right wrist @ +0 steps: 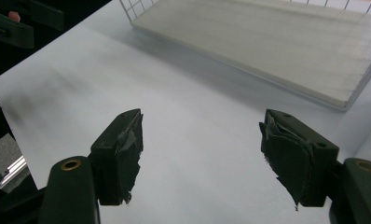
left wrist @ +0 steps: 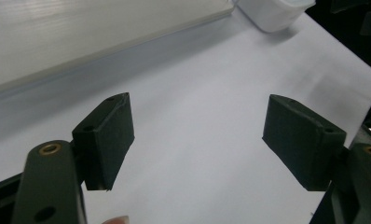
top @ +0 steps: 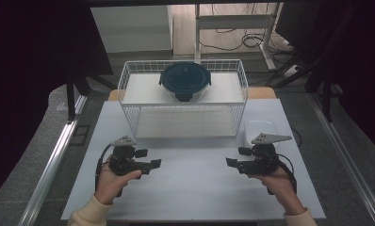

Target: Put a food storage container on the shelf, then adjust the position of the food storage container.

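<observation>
Dim room, dark drapes at both sides, grey carpet, cables on the floor beyond. White desk (top: 195, 188) at centre, mostly bare. White wire basket (top: 129, 77) toward its far edge, shelf inside bearing a round dark-lidded container (top: 184, 80). Small white tub (top: 258, 129) on the desk, just right of the basket. Left hand-held gripper (top: 150, 159) and right hand-held gripper (top: 236, 157) low over the near desk, well apart, pointing inward, jaws of each apart, nothing between.

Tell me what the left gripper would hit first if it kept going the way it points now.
Probably the bare table top: the open left gripper tilts down at it, nothing between. Farther along sits the white container.
</observation>
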### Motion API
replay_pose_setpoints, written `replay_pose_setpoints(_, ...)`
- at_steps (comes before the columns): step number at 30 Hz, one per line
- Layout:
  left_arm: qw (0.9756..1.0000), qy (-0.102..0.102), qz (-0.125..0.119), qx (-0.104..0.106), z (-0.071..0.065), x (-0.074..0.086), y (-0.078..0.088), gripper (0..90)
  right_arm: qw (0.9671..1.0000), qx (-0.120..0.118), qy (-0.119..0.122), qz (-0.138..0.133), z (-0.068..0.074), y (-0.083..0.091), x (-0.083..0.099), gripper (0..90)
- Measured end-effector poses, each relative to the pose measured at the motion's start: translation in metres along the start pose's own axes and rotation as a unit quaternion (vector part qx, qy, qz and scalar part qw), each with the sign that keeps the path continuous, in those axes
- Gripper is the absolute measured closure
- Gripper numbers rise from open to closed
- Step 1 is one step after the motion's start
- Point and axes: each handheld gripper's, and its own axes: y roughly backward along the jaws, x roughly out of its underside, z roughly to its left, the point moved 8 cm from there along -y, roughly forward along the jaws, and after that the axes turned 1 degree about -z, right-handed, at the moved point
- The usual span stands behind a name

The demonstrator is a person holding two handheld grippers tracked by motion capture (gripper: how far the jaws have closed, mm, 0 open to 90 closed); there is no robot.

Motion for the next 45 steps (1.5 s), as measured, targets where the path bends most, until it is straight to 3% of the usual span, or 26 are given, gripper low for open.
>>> replay_pose_setpoints(8,1.0,0.003,-0.007,0.0,0.0,-0.001,0.003,23.8,0.9999,0.003,-0.004,0.009,0.001,-0.003,0.003,33.9)
replay_pose_setpoints(16,1.0,0.007,0.003,0.005,0.003,0.004,-0.002,23.6,0.9996,0.022,-0.013,0.012,-0.011,0.006,0.003,42.8)
replay_pose_setpoints(21,0.9999,0.013,0.006,0.008,0.006,0.01,-0.002,23.5,0.9985,0.044,-0.03,0.011,-0.035,0.02,0.001,51.2)
replay_pose_setpoints(27,0.9998,0.01,0.014,0.006,0.009,0.012,-0.005,23.4,0.9964,0.068,-0.045,0.022,-0.071,0.029,-0.027,63.2)
replay_pose_setpoints(29,0.9997,0.01,0.018,0.015,0.006,0.013,-0.006,23.4,0.9952,0.083,-0.041,0.033,-0.084,0.026,-0.036,66.4)
replay_pose_setpoints(33,0.9996,0.011,0.023,0.014,0.008,0.016,-0.009,23.3,0.9922,0.103,-0.05,0.049,-0.109,0.018,-0.051,74.4)
replay_pose_setpoints(37,0.9994,0.014,0.028,0.013,0.01,0.017,-0.012,23.3,0.9866,0.136,-0.048,0.077,-0.132,0.004,-0.057,88.9)
replay_pose_setpoints(41,0.9992,0.016,0.032,0.015,0.011,0.019,-0.014,23.3,0.9828,0.156,-0.029,0.094,-0.153,-0.008,-0.061,89.3)
replay_pose_setpoints(45,0.9991,0.019,0.036,0.016,0.012,0.02,-0.015,23.4,0.9798,0.171,-0.044,0.095,-0.175,-0.014,-0.064,89.3)
